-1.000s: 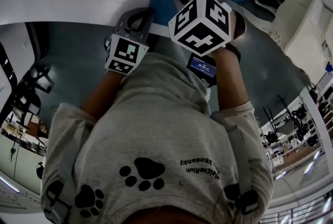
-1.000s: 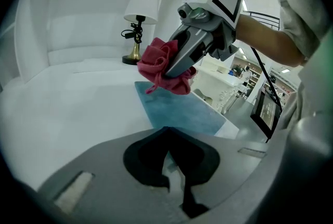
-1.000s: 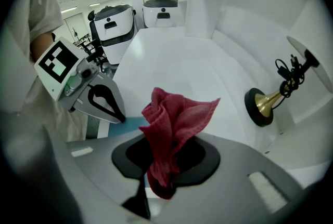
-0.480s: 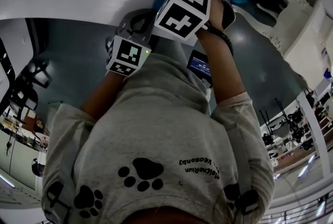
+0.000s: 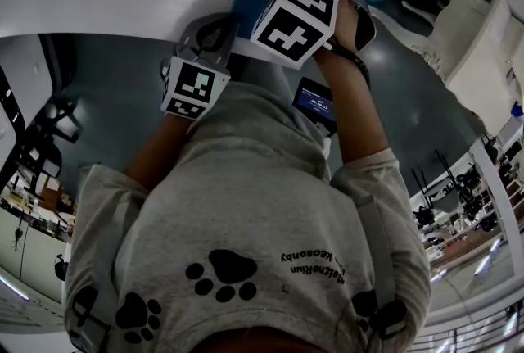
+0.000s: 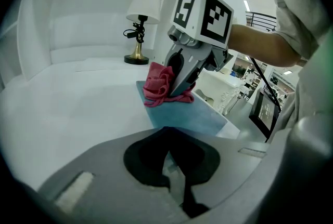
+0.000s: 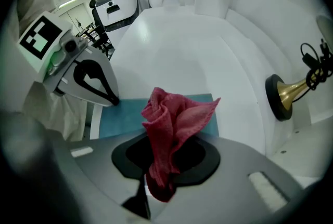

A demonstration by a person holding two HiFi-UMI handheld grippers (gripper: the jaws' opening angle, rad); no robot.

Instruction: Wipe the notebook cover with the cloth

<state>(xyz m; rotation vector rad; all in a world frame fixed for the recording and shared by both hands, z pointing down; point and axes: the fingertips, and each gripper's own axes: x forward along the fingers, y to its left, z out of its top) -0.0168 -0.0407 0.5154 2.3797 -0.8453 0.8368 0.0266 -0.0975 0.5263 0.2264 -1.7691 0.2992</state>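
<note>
**Cloth on the cover, notebook held at its corner**

The left tongs (image 7: 114, 99) are closed at the near corner of the notebook (image 7: 122, 116) and appear to pinch it. The blue cover is thereby steadied close to the front edge of the white table (image 6: 67, 103). The red cloth (image 7: 174, 124) is bunched on the far end of the cover and is gripped by the right tongs (image 6: 177, 92), whose jaws are shut on its lower fold.

For a good wipe, the cloth should be pressed flat and drawn in overlapping strokes toward the held corner, so that the notebook is not dragged along. Each stroke is best stopped short of the left tongs, which stand in its path.

A lamp (image 6: 139, 25) with a brass foot is seen toward the table's far edge, well apart from the notebook. White furniture (image 5: 446, 11) is seen beyond the right edge. Neither is judged a hindrance.
</note>
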